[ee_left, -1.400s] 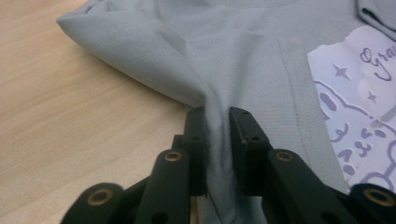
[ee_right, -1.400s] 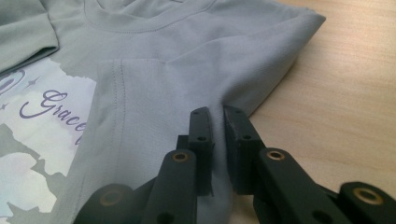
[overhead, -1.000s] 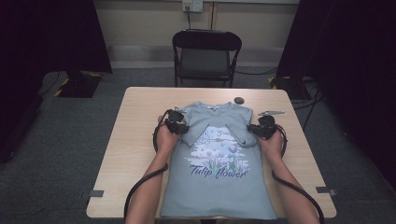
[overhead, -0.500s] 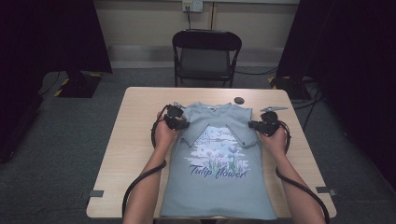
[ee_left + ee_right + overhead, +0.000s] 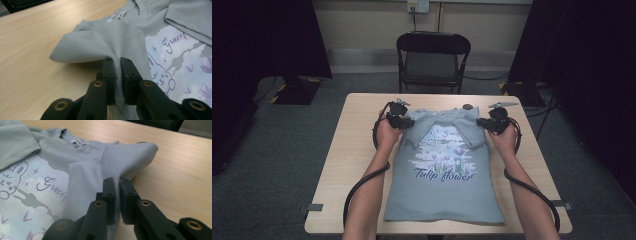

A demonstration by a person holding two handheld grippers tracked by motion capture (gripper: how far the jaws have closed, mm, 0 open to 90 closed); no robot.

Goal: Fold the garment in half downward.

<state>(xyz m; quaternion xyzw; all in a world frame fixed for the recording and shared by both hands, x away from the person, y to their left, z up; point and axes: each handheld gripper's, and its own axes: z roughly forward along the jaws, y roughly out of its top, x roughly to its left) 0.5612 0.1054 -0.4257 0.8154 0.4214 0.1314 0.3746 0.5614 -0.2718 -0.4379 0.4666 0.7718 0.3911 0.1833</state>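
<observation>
— Where is the shirt (image 5: 444, 175)?
— Flat on the table (image 5: 352, 150), print up.
— And the grippers?
— Left gripper (image 5: 118, 65) pinches one shoulder fold, right gripper (image 5: 117, 184) the other.

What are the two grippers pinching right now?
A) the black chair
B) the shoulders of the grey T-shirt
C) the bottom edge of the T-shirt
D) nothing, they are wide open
B. The left gripper and the right gripper each have their jaws closed on a raised fold of the grey T-shirt up near its collar, one at each shoulder, while the bottom edge lies flat on the table.
</observation>
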